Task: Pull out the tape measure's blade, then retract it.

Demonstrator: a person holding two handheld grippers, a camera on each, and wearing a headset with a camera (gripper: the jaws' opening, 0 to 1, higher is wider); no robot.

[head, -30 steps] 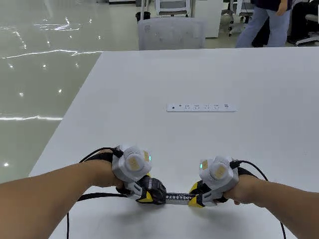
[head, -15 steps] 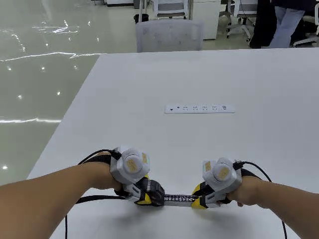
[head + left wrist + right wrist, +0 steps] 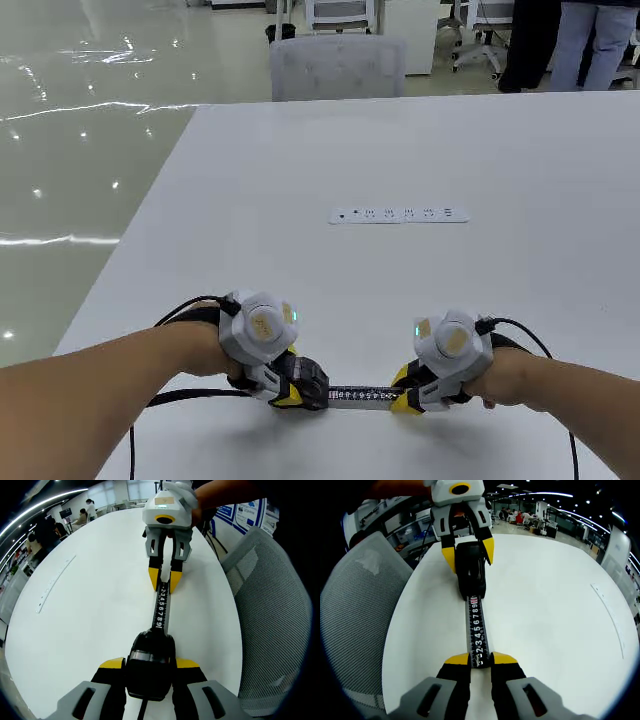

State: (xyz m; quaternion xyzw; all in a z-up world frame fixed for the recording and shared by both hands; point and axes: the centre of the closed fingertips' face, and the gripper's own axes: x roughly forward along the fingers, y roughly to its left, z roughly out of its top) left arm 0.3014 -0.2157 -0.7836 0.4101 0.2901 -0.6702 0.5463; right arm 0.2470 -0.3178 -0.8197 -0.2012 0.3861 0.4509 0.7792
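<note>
A black tape measure case (image 3: pixel 305 385) (image 3: pixel 150 665) (image 3: pixel 471 570) rests low on the white table, clamped by my left gripper (image 3: pixel 293 392) (image 3: pixel 149 664). Its blade (image 3: pixel 360 396) (image 3: pixel 161 609) (image 3: pixel 476 632), white numbers on black, runs out toward the right. My right gripper (image 3: pixel 405 400) (image 3: pixel 480 661) is shut on the blade's tip. About ten centimetres of blade show between the two grippers. In the left gripper view the right gripper (image 3: pixel 165 580) pinches the far end of the blade with its yellow fingertips.
A white power strip (image 3: pixel 398 214) lies mid-table. The table's near edge (image 3: pixel 330 470) is just below the grippers. A grey mesh chair (image 3: pixel 270 610) (image 3: pixel 355 615) stands close behind me, another chair (image 3: pixel 338 68) at the far side. People stand at the back right.
The right gripper has moved a little to the right with the blade tip, so slightly more blade is out. The left gripper and the case stay put.
</note>
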